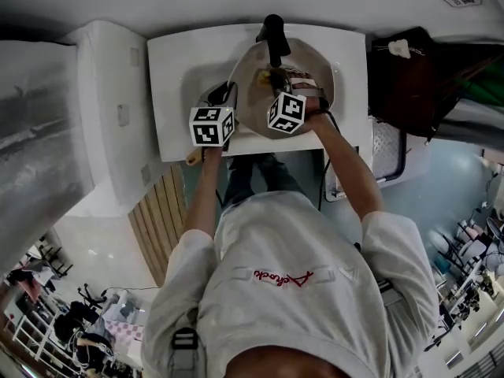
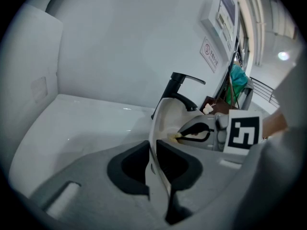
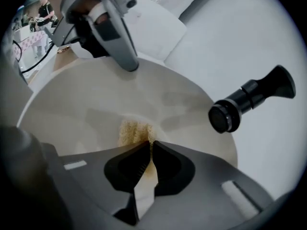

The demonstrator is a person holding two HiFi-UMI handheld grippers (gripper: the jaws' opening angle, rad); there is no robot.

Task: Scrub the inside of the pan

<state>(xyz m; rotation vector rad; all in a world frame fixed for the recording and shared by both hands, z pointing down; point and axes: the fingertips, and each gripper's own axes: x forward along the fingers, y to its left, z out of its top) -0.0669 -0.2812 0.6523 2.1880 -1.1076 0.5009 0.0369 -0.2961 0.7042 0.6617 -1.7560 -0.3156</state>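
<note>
Two arms reach forward and down over a white sink (image 1: 169,69), each hand carrying a gripper, the right forearm angled in toward the middle of the basin. In the sink, under a black faucet (image 1: 273,34), the pan (image 1: 315,65) is tipped up on edge with its pale inside turned to the right gripper. The left gripper (image 2: 154,164) holds the pan, its jaws clamped on the thin rim at the side away from the faucet. The right gripper (image 3: 149,145) points steeply down into the pan, jaws pinched on a yellowish scrub pad (image 3: 132,131) that presses against the inner wall. Apart from the pad, the pan holds nothing I can make out.
</note>
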